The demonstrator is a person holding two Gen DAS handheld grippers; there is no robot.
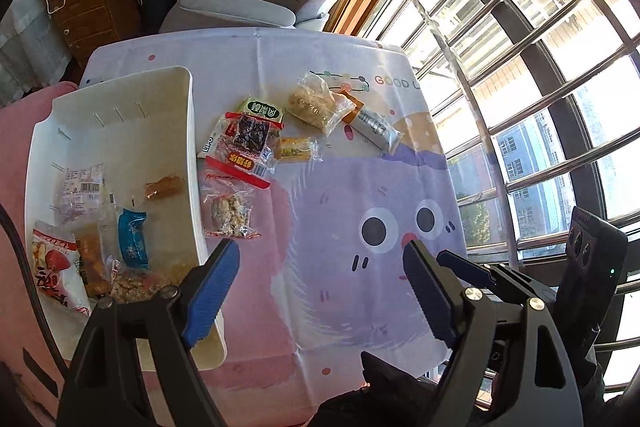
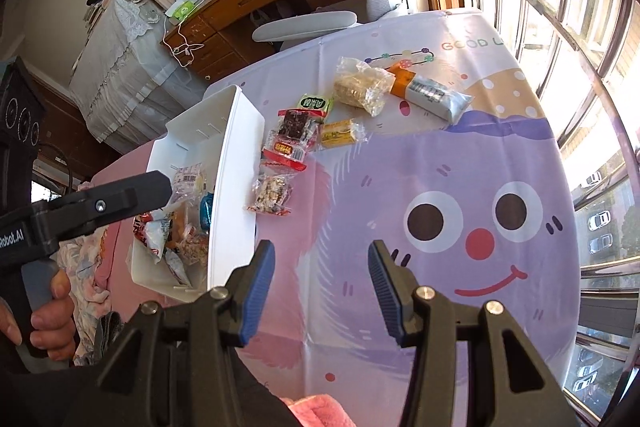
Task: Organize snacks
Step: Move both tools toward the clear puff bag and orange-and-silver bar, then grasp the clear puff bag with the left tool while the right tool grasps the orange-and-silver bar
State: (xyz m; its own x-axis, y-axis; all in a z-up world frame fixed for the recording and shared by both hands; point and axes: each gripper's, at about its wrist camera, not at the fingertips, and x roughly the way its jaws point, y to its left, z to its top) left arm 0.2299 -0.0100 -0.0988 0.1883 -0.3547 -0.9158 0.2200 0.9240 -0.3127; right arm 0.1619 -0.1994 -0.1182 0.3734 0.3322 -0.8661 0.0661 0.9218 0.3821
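Left gripper (image 1: 322, 263), jaws wide and empty, hangs at the lower centre of its frame over the cartoon-printed worktop (image 1: 340, 187), with the white bin (image 1: 192, 131) (already holding several packets) at lower left. Loose snacks (image 1: 256, 143) lie above the gripper, well apart from its fingertips, just beside the bin's right wall. Right gripper (image 2: 322, 257), jaws moderately apart and empty, sits below the same snacks (image 2: 294, 139).

Left claw (image 1: 320, 259) angled steeply down, jaws apart, empty, right claw (image 2: 322, 261) likewise, narrower gap
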